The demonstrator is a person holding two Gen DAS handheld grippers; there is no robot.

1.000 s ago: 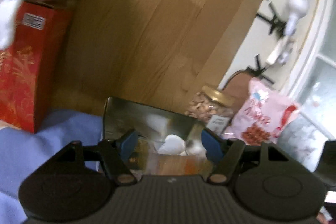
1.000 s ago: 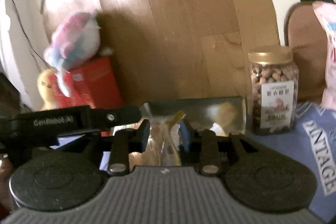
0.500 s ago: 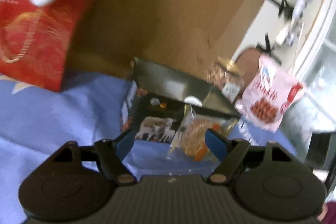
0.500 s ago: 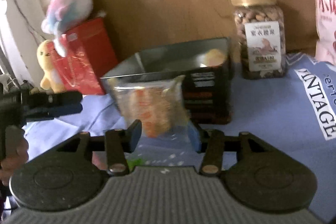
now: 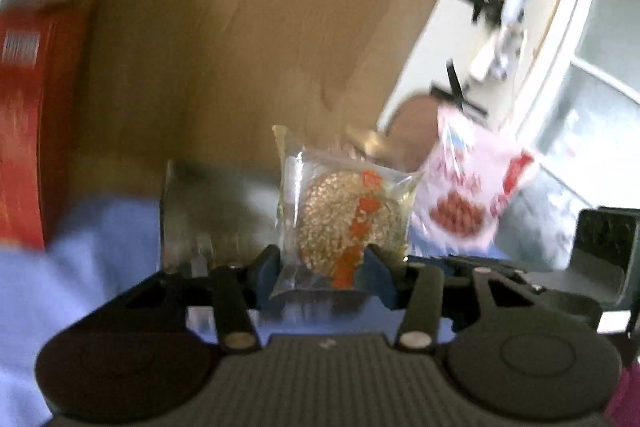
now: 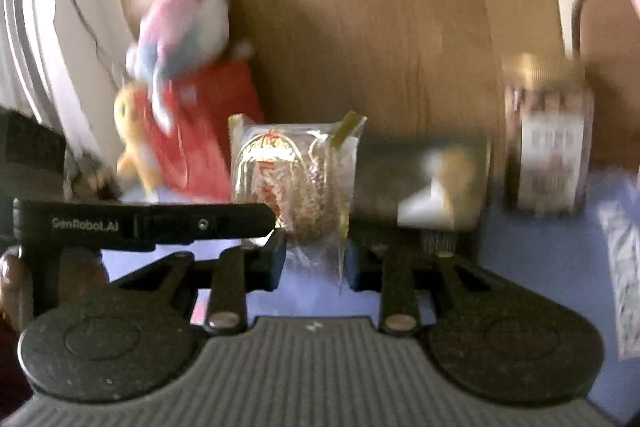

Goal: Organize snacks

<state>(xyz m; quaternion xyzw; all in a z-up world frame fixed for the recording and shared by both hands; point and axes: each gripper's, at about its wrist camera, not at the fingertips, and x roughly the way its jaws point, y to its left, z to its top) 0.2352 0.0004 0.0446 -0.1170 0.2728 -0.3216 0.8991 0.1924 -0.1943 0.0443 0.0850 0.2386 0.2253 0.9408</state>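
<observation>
**Both grippers now carry a wrapped snack, lifted in front of the tin**

Half a second ago both grippers stood wide around clear packets low on the blue cloth; now each has narrowed onto one. The left gripper [image 5: 322, 277] is closing on a clear-wrapped sesame cake [image 5: 346, 215] — the blue pads pinch the wrapper's lower edge and the packet stands upright between them. The right gripper [image 6: 314, 263] is likewise closing on a second clear packet [image 6: 294, 179], gripped low, with its top leaning a little.

Both packets have risen from the cloth and now sit in front of the dark metal tin [image 6: 420, 179], whose open top shows behind them. The nut jar [image 6: 546, 147] and the pink snack bag [image 5: 468, 195] stand beyond, untouched. The frames are blurred, so how firmly the thin film is caught cannot be told.

For the task, the pickup looks done on both sides — what likely remains is carrying the packets over the tin's rim and letting go inside.
</observation>
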